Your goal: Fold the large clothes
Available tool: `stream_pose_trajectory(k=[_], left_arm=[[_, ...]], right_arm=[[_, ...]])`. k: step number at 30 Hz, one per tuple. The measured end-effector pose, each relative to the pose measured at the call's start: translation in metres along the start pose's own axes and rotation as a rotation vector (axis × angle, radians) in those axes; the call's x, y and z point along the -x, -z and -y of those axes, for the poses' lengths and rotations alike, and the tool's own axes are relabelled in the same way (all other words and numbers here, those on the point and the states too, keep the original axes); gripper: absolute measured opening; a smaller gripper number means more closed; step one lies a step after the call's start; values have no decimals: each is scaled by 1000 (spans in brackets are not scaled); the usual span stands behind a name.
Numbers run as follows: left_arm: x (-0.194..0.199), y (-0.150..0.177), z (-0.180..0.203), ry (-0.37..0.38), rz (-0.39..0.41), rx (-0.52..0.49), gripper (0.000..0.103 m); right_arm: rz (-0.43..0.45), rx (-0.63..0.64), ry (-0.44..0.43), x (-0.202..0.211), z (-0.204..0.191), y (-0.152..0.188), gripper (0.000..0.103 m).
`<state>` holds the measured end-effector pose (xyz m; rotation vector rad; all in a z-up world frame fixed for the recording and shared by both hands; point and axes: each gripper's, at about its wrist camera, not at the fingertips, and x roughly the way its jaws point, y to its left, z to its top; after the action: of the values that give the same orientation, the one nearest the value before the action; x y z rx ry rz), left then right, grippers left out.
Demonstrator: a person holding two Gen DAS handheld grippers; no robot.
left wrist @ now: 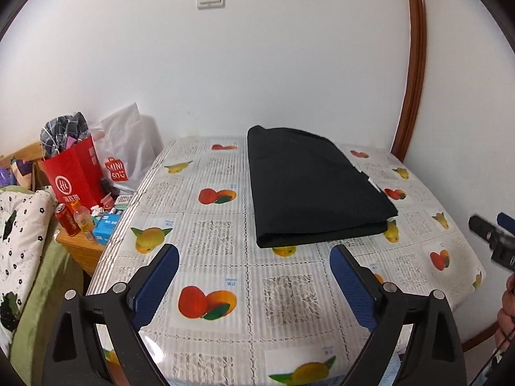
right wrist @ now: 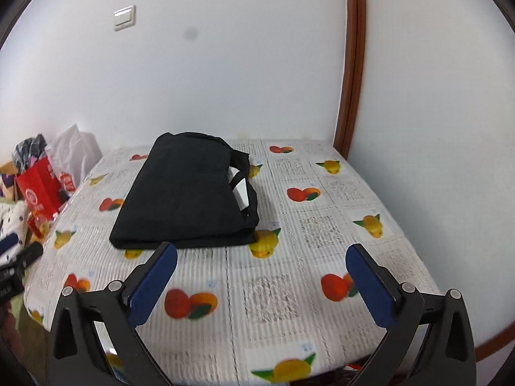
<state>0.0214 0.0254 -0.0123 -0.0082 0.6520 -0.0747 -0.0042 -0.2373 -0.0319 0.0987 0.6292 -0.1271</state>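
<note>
A black garment (left wrist: 313, 186) lies folded into a thick rectangle on the fruit-patterned tablecloth (left wrist: 225, 257), toward the wall. The right wrist view shows it too, the black garment (right wrist: 186, 193) with a white label at its right edge. My left gripper (left wrist: 254, 251) hangs open above the table, short of the garment's near edge, with nothing between its blue pads. My right gripper (right wrist: 261, 251) is likewise open and empty, just in front of the garment's near edge. Each gripper shows at the edge of the other's view: the right gripper (left wrist: 492, 234), the left gripper (right wrist: 16, 257).
A red paper bag (left wrist: 75, 177) and a white shopping bag (left wrist: 125, 151) stand left of the table on a wooden stand, with a can (left wrist: 66, 218), a bottle (left wrist: 83, 220) and a blue box (left wrist: 106, 226). A patterned bed cover (left wrist: 19, 225) lies far left. A brown door frame (left wrist: 415, 64) rises at the right.
</note>
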Motion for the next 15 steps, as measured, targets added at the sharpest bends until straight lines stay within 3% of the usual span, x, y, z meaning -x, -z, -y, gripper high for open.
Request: stream_pose_trajectory(k=[15], left_arm=[[36,12,30,42,43,-60,97]], right_arm=[[18,-53,43,47,19,23,103]])
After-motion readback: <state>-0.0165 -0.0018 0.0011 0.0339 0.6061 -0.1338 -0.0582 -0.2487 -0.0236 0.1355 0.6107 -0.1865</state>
